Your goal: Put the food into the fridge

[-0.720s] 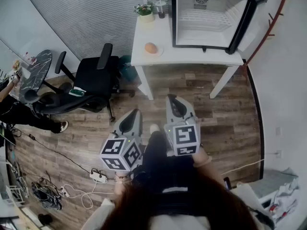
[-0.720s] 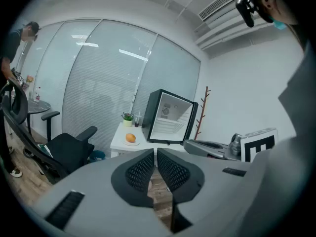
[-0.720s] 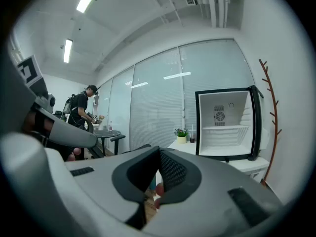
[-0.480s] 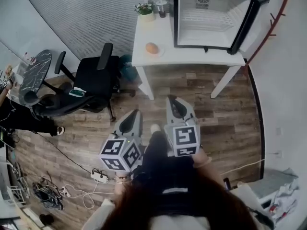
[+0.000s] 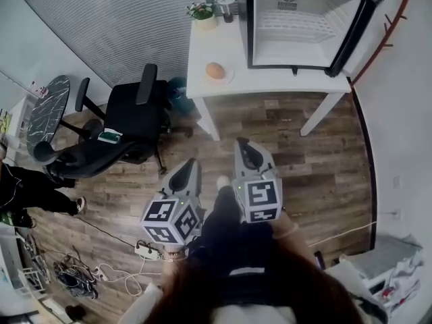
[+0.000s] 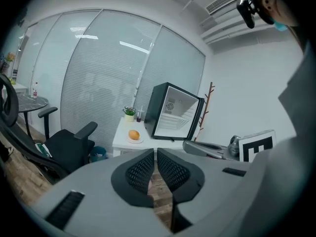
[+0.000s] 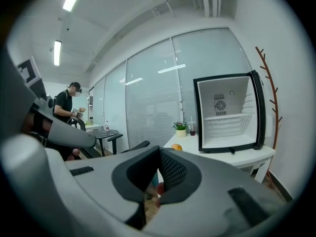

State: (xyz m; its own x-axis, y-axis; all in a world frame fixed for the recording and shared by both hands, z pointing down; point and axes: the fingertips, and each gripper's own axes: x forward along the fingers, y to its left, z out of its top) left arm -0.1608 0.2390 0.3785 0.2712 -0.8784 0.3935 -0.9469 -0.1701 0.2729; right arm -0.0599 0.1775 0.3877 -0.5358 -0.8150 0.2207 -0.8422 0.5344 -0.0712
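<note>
An orange [image 5: 215, 71] lies on a small plate on the white table [image 5: 270, 81], left of a black mini fridge [image 5: 304, 19] whose door stands open on an empty white inside. Both grippers hang over the wooden floor, well short of the table. My left gripper [image 5: 190, 160] is shut with nothing between its pads [image 6: 143, 168]. My right gripper [image 5: 241, 142] is beside it, also shut and empty. The left gripper view shows the orange [image 6: 133, 135] and fridge [image 6: 175, 113] far ahead. The right gripper view shows the same orange [image 7: 177, 147] and fridge [image 7: 229, 115].
A black office chair [image 5: 135, 113] stands left of the table, between me and a round dark table [image 5: 48, 106]. A potted plant [image 5: 203, 13] and a cup [image 5: 226, 11] sit at the table's back. A person [image 5: 27, 184] stands at the left; cables [image 5: 81, 275] lie on the floor.
The person at the left edge has moved toward the bottom of the head view. The view has shifted slightly. Both grippers keep the same pose, shut.
</note>
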